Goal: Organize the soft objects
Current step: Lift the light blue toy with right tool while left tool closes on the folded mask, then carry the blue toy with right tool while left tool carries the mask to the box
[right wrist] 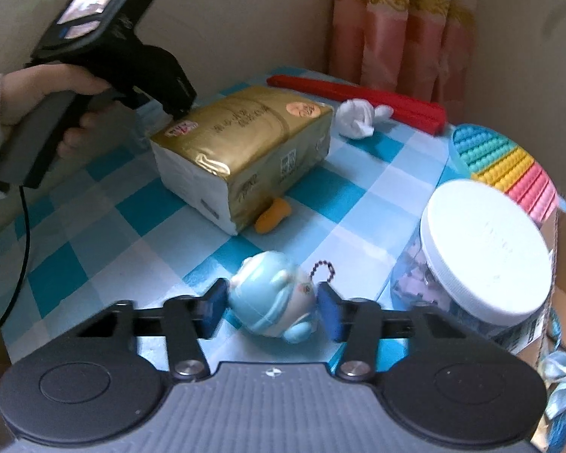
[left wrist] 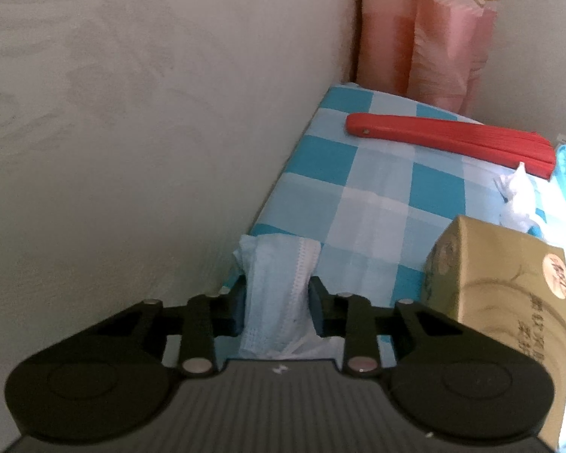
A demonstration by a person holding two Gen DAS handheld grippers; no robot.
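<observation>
Here we have the left claw (left wrist: 277, 298) clenched on a blue face mask (left wrist: 273, 294) at the tabletop's (right wrist: 105, 234) near-left edge, while the right claw (right wrist: 271, 304), released, straddles the blue plush keychain (right wrist: 273, 298), which may squirt sideways toward the white-lidded jar (right wrist: 483, 256) if we close off-centre.

The cloth-covered worktop (right wrist: 105, 234) is checked blue and white. At twelve o'clock a pink curtain (right wrist: 392, 37) carries gold bands. A gold-wrapped tissue pack (right wrist: 245, 143) sits centre; at three o'clock, a rainbow-striped bubble mat (right wrist: 505, 166). A red folded fan (left wrist: 449, 139), pale blue face mask (left wrist: 275, 287).
</observation>
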